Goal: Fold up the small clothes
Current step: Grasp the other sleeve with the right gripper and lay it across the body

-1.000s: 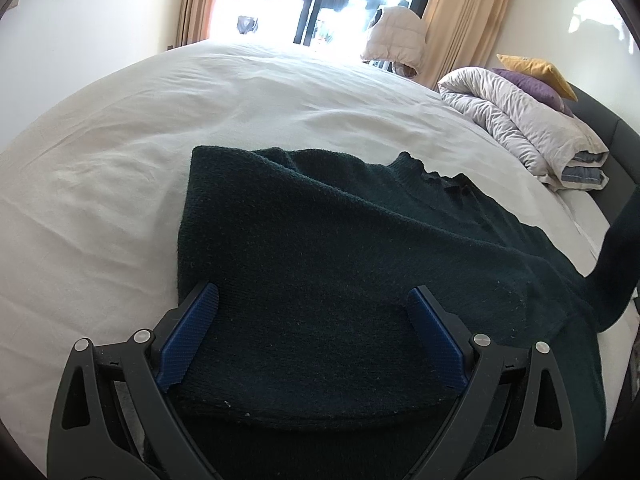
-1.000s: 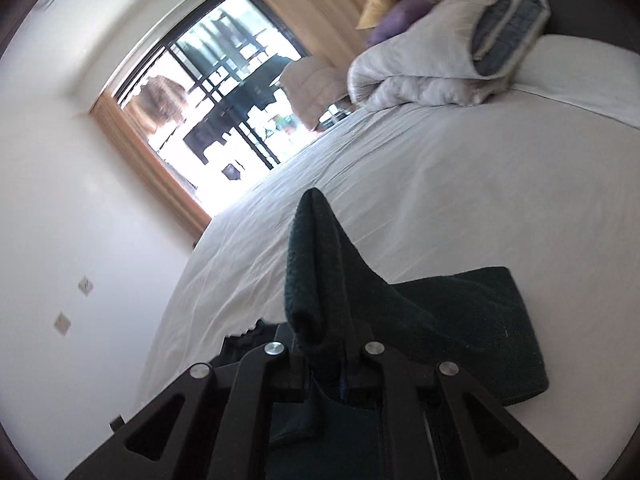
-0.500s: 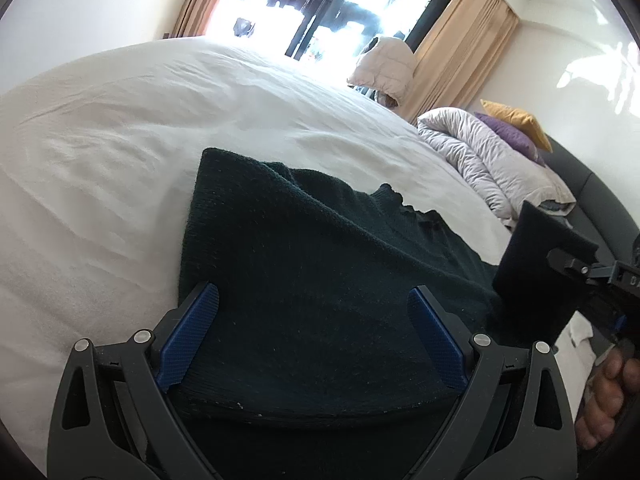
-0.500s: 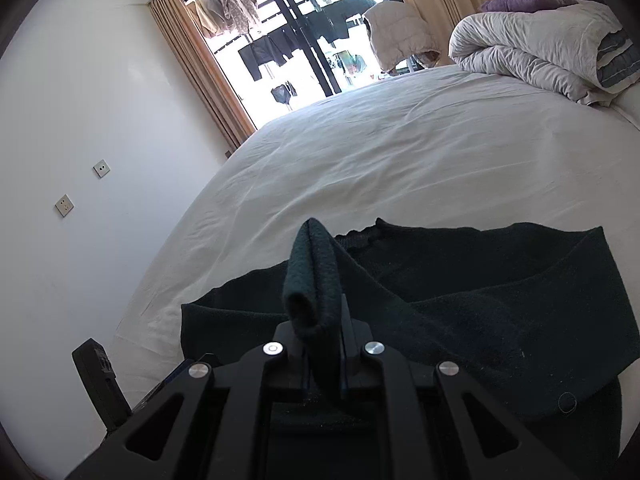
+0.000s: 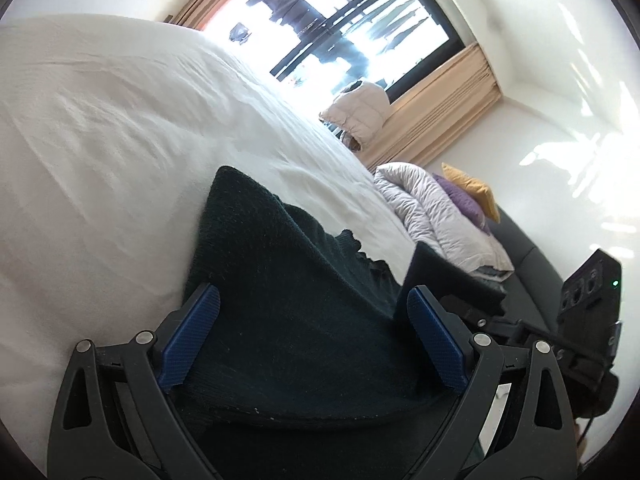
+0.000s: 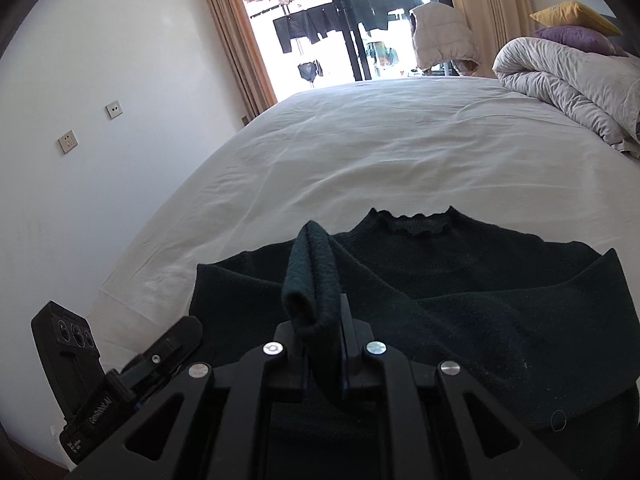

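1. Sweater (image 6: 460,280): dark green knitted cloth, matt and slightly fuzzy.
2. Sheet (image 6: 380,152) under the sweater: white woven cloth, matt, lightly creased.
3. Left gripper (image 5: 314,338): matt black plastic, blue textured pads, shiny metal pins.
4. Duvet (image 6: 568,80) beyond the sweater: pale, soft, puffy cloth.

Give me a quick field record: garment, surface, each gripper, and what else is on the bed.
garment: dark green sweater, lying flat, neck away from the camera
surface: white bed sheet
right gripper: shut on the sweater's sleeve cuff, which sticks up between its fingers
left gripper: open, blue fingers wide apart over the sweater
also on bed: rolled grey duvet, purple pillow, yellow pillow
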Available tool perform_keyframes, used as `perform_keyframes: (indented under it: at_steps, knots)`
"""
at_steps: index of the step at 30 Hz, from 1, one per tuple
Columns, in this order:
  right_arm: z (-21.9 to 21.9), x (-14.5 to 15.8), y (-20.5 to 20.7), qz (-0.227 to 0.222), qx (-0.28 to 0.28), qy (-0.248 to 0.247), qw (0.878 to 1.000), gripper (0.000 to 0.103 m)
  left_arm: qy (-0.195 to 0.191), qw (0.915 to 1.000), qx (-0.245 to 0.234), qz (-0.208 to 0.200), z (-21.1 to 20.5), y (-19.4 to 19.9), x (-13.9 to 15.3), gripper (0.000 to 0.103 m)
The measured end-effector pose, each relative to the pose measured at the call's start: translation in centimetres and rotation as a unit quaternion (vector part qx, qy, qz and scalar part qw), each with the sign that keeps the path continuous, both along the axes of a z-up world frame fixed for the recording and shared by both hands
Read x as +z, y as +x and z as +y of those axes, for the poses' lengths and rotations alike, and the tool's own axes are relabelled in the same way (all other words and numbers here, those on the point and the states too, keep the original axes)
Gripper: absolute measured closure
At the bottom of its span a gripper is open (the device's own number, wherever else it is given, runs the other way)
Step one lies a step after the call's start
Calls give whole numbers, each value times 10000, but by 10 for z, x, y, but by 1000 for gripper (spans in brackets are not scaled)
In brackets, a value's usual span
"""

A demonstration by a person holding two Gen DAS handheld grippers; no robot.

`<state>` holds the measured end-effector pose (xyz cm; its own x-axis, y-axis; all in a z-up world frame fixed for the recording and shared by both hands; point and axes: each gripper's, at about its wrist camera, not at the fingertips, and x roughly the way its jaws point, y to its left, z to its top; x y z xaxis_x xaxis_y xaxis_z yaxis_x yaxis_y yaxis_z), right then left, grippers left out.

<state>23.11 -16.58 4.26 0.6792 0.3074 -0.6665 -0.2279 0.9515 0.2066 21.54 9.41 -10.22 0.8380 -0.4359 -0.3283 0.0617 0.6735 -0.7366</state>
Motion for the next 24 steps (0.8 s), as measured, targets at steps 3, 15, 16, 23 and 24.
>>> perform_keyframes:
  at_steps: [3,15,16,23,24]
  knots:
    - [13,-13,0,100,123,-114,9998,87,-230,9997,1,-69,5,-2,0,7]
    - [31,-45,4,561,649,740,9936,46,-671,9976,32,-190,16,-5,0,7]
    - [29,-45,2,613,719,933,9911,33,-675,9975,33,-189,15,-5,0,7]
    - [-59,-20,-43,450,237,1557,9865,32,-165,9995,81,267,0,-2,17,7]
    - [-88,-20,-52,464,-33,1745,9836,32,-17,9993,71,361,-6,-2,22,7]
